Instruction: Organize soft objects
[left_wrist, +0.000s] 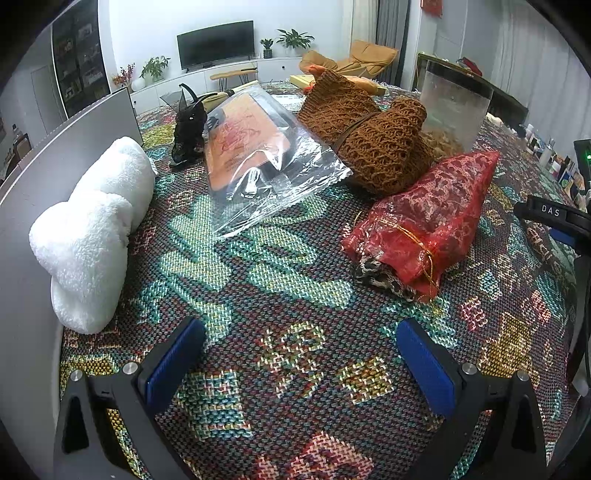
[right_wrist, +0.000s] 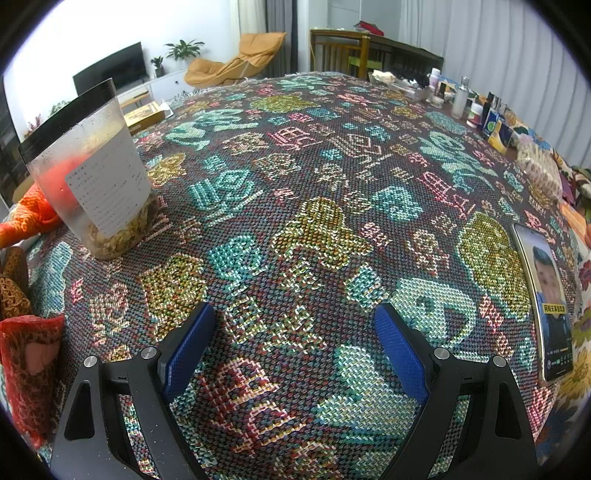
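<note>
In the left wrist view a white fluffy towel (left_wrist: 94, 229) lies rolled at the left against a grey panel. A clear plastic bag with an orange item (left_wrist: 255, 155), a black fabric piece (left_wrist: 190, 127), a brown knitted bundle (left_wrist: 373, 133) and a red organza pouch (left_wrist: 424, 221) lie on the woven cloth (left_wrist: 280, 295). My left gripper (left_wrist: 299, 354) is open and empty, low over the cloth in front of them. My right gripper (right_wrist: 295, 339) is open and empty over bare cloth; the red pouch (right_wrist: 29, 362) shows at its far left.
A clear jar with a black lid (right_wrist: 92, 170) stands on the cloth; it also shows in the left wrist view (left_wrist: 456, 107). A phone (right_wrist: 550, 302) lies at the right. Bottles and boxes (right_wrist: 476, 107) line the far right edge. An orange cloth (right_wrist: 26, 218) lies behind the jar.
</note>
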